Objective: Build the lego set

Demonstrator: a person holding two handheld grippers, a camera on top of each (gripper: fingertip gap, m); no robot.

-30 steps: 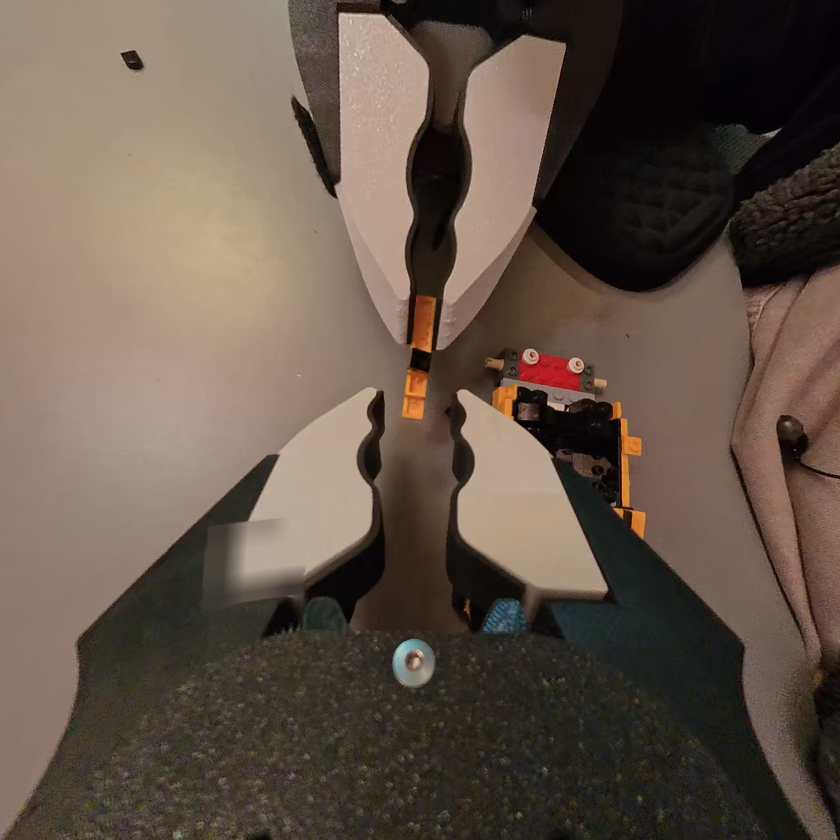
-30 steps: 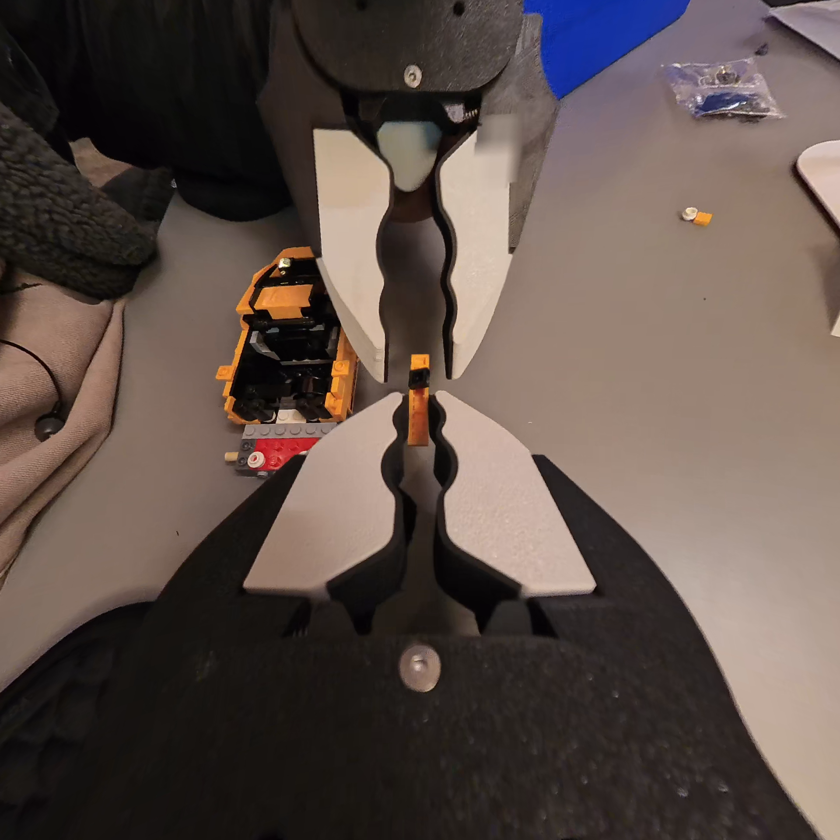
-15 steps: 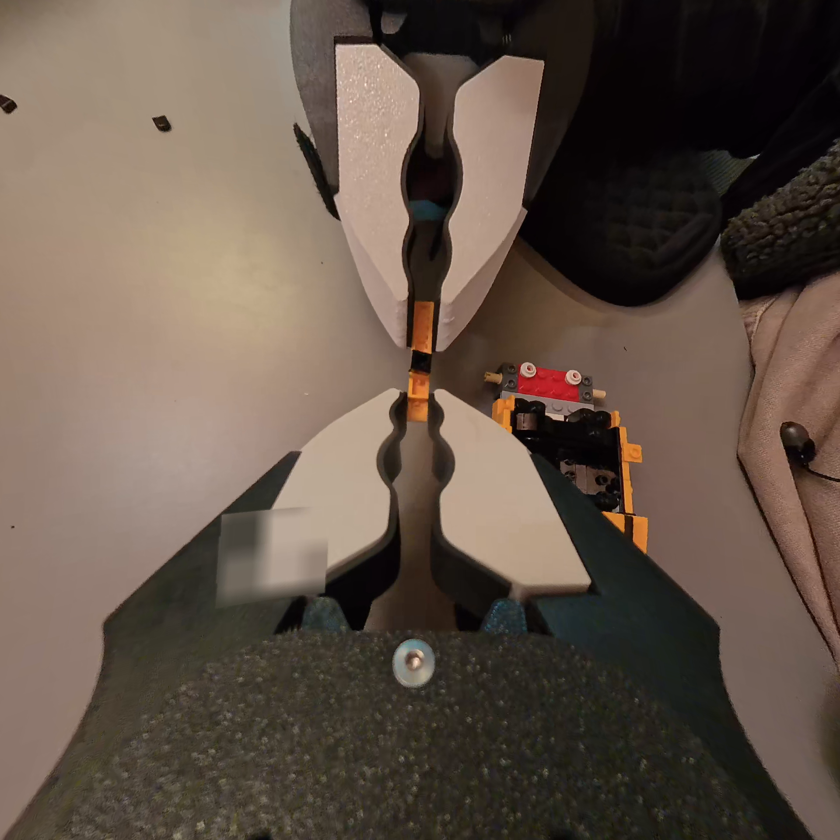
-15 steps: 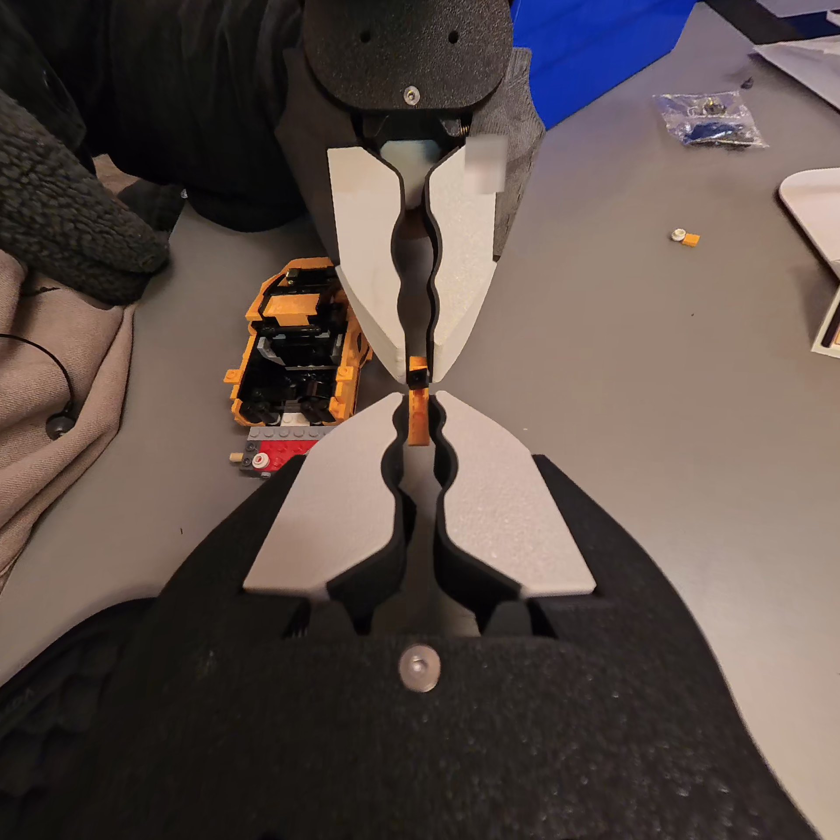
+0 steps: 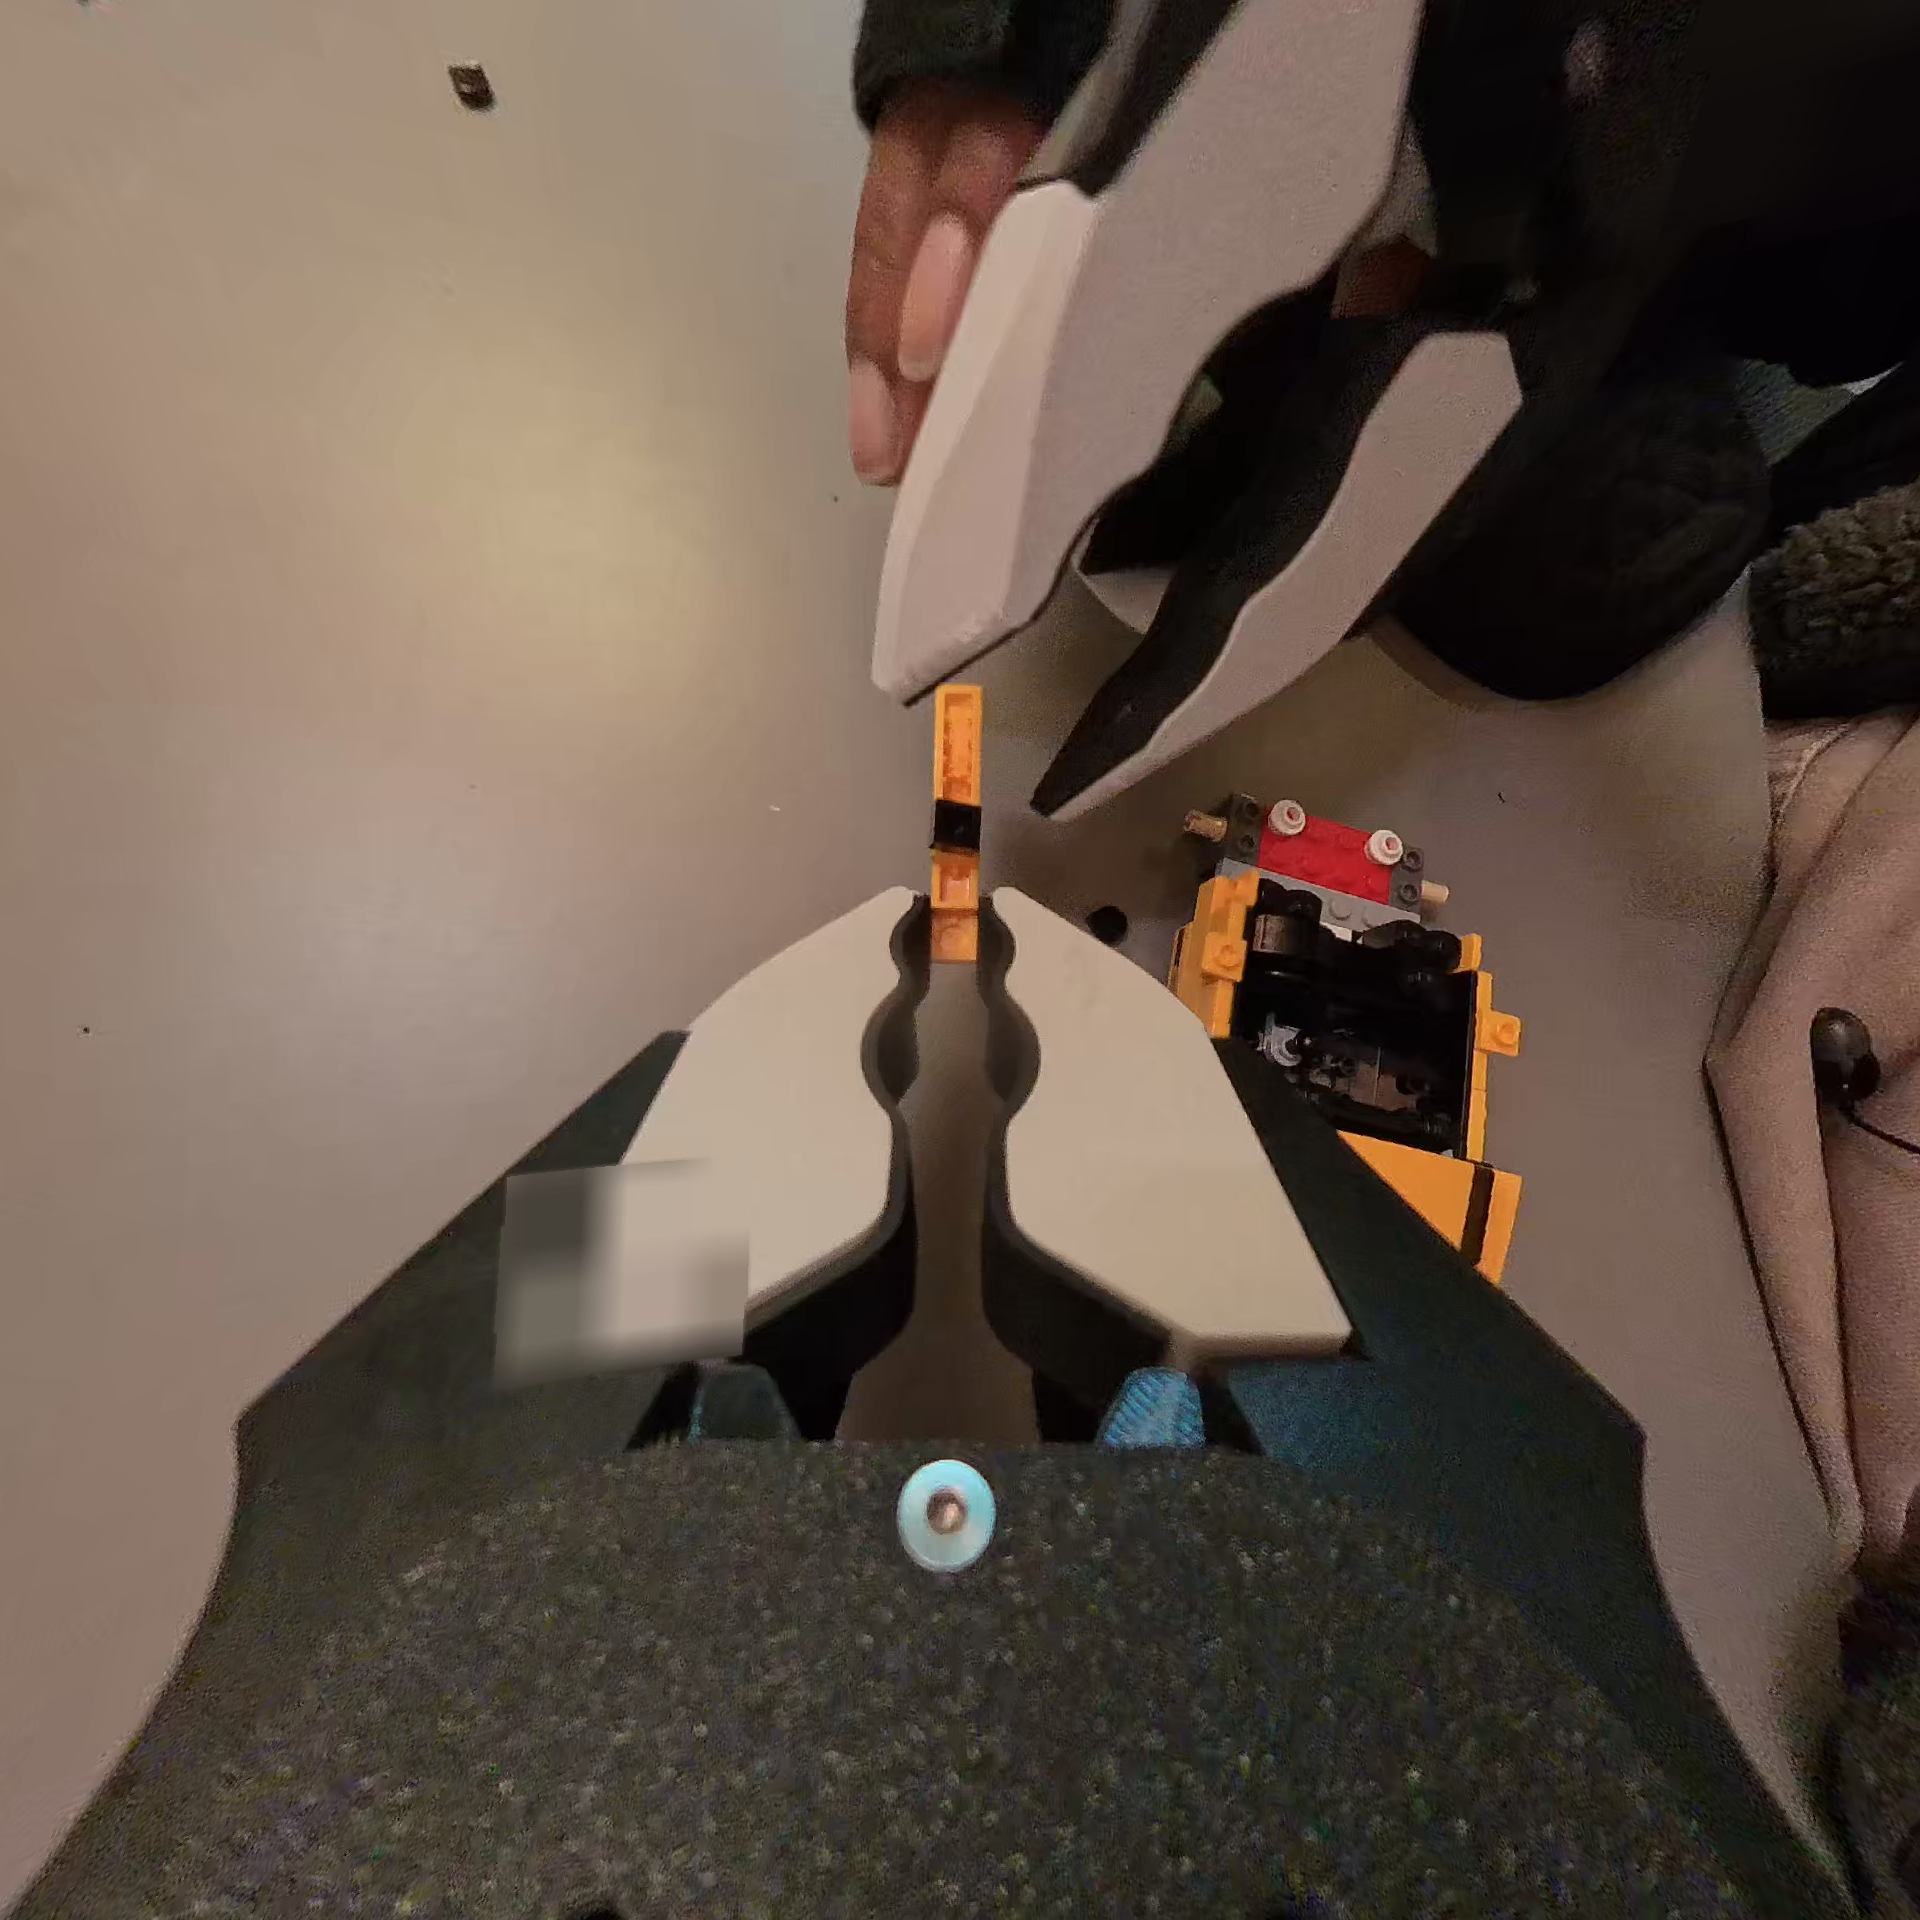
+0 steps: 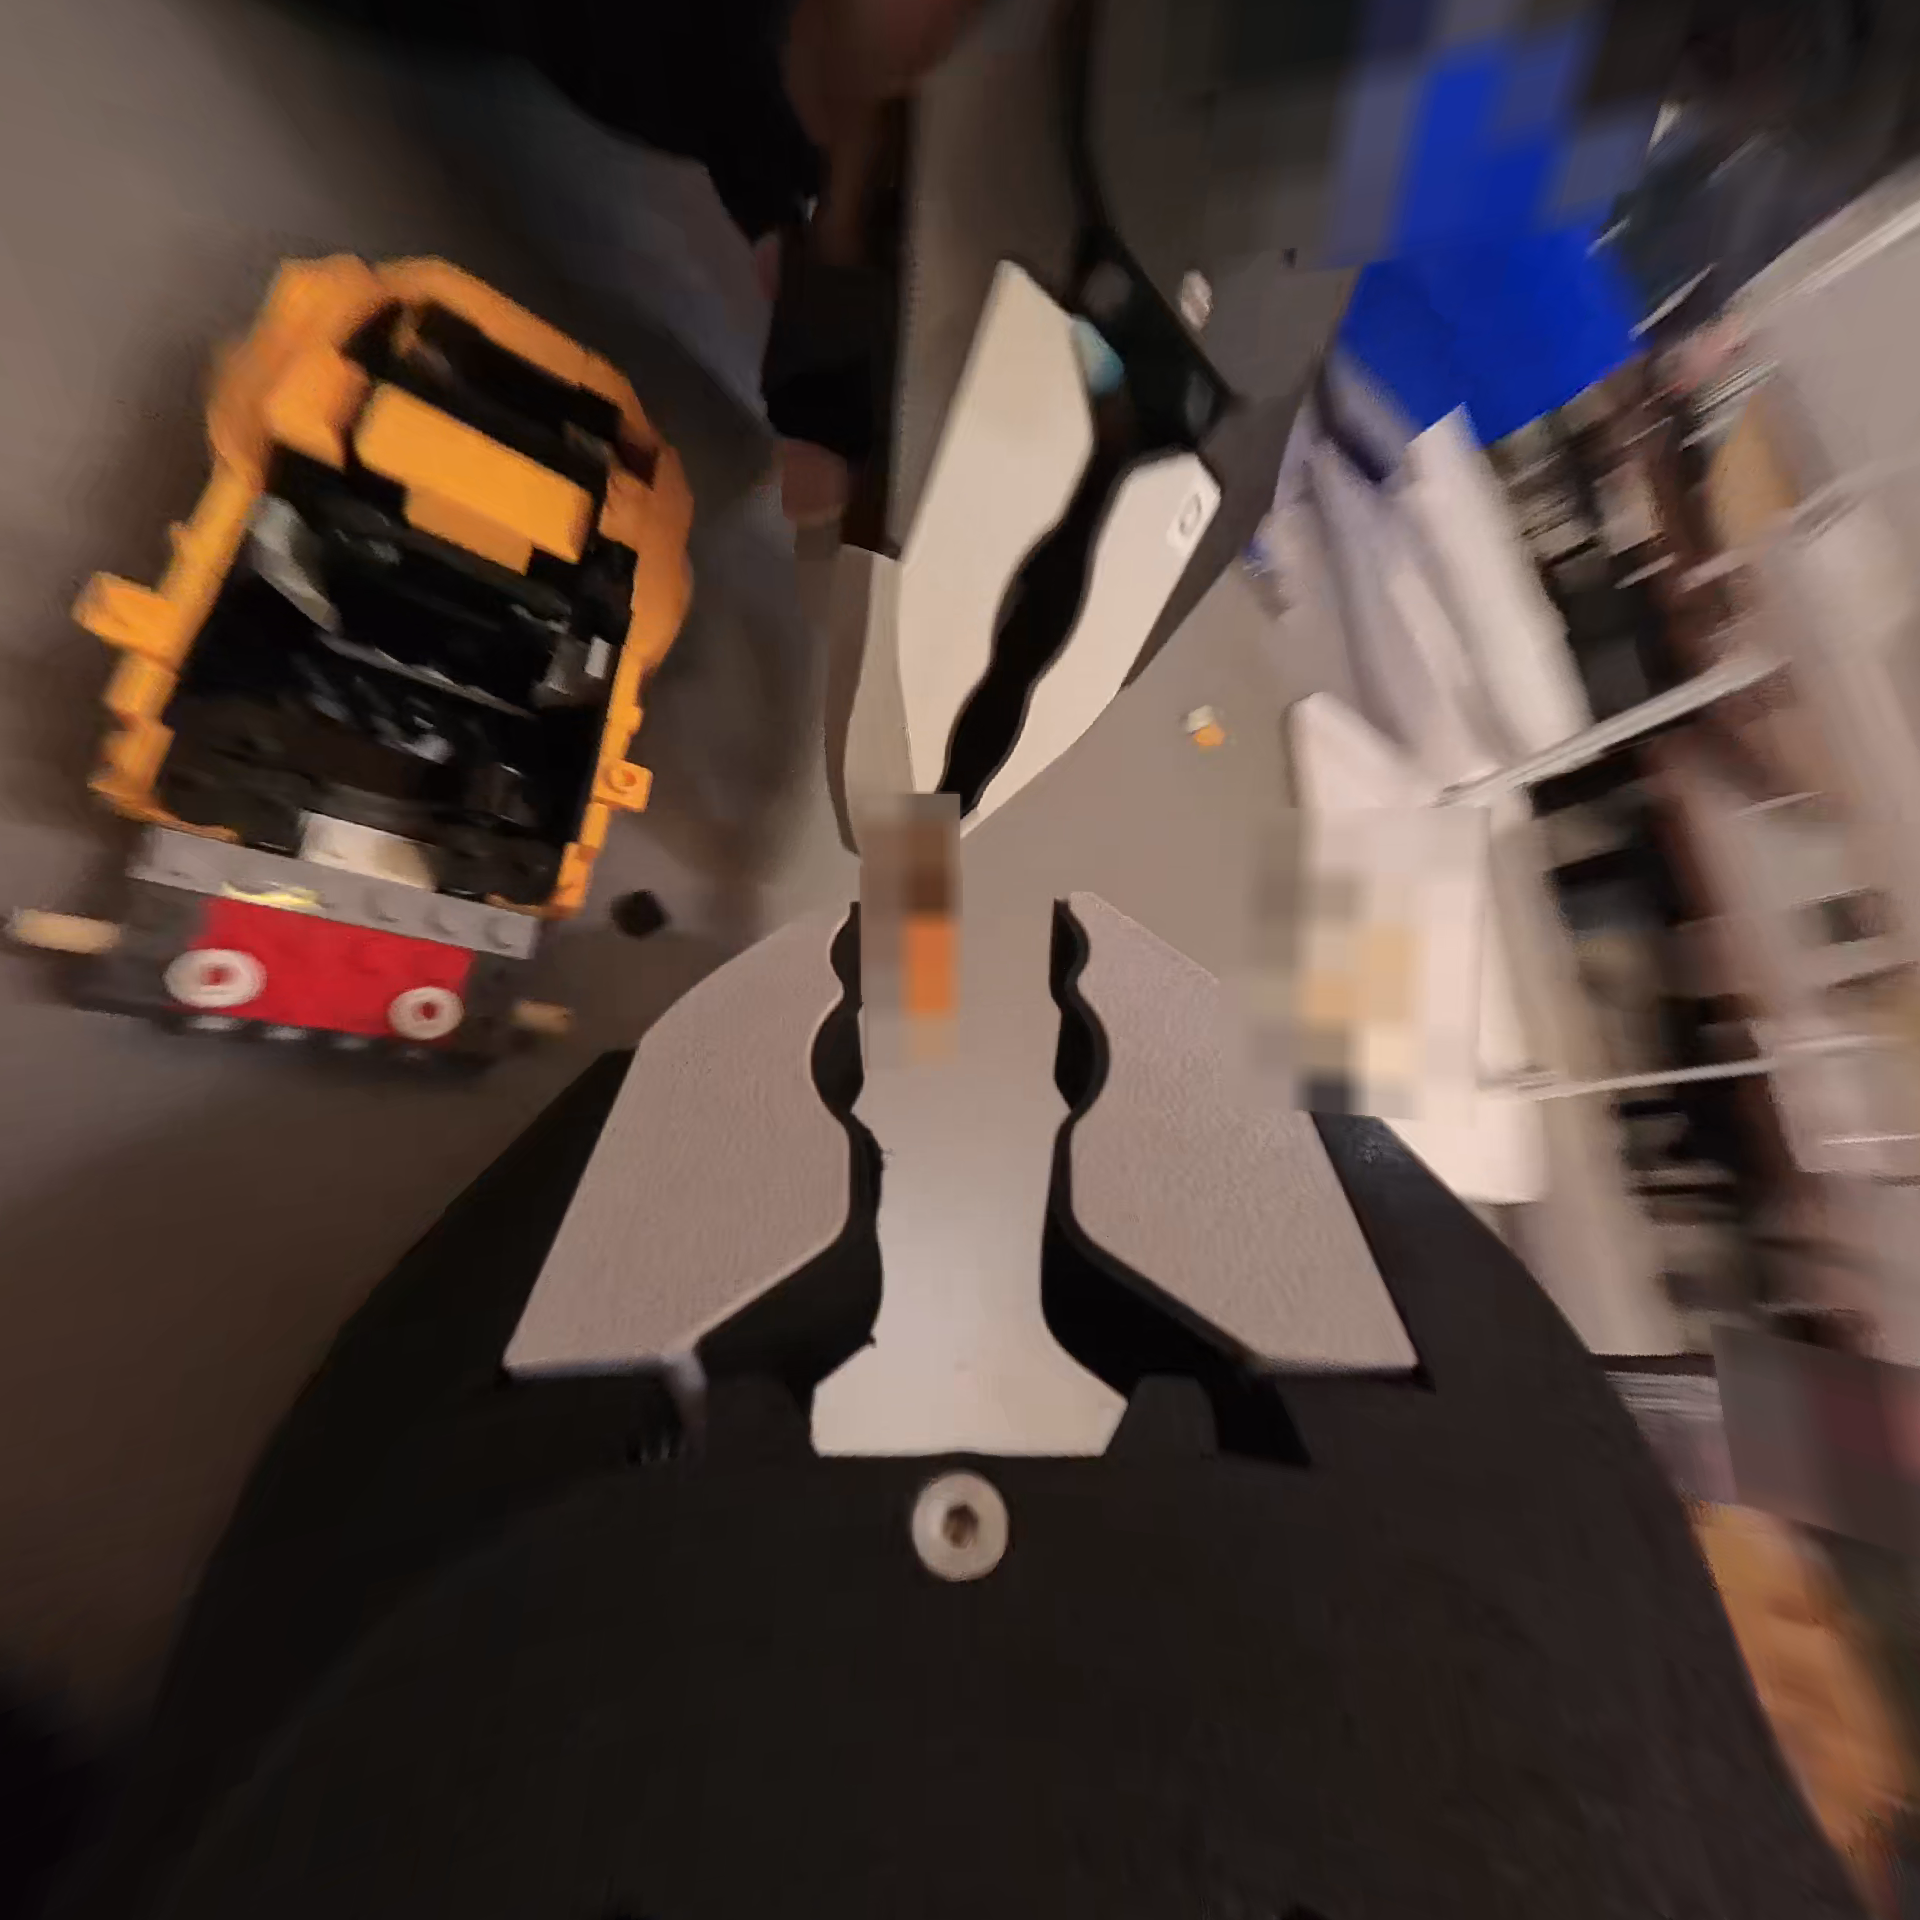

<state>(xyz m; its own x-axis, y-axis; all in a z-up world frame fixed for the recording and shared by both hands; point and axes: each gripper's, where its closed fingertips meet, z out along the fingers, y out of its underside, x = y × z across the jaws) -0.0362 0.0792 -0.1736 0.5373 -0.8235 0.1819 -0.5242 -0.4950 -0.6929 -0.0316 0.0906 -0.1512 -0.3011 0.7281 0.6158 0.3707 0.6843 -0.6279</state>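
In the left wrist view my left gripper (image 5: 956, 914) is shut on the lower end of a narrow orange Lego strip (image 5: 957, 758) with a black piece in its middle, and holds it upright above the grey table (image 5: 416, 623). My right gripper (image 5: 977, 743) is open and tilted, with its fingertips just off the strip's top end. In the blurred right wrist view the right gripper (image 6: 958, 914) is open. The strip (image 6: 928, 966) stands between its pads untouched, with the left gripper (image 6: 935, 821) behind it. The orange, black and red Lego vehicle (image 5: 1351, 997) lies on the table to the right; it also shows in the right wrist view (image 6: 384, 665).
A small black piece (image 5: 1107, 922) lies beside the vehicle, another (image 5: 473, 85) far left. A person's hand (image 5: 904, 312) holds the right gripper. Beige cloth (image 5: 1829, 1039) and dark fuzzy fabric (image 5: 1839, 603) edge the right side. A tiny orange-and-white piece (image 6: 1205, 727) and a blue object (image 6: 1455, 343) lie farther off. My left and right fingertips are right by each other.
My left gripper closed on the strip's lower end while the right one still held the top. The right gripper has now opened, let go and is swinging away fast.
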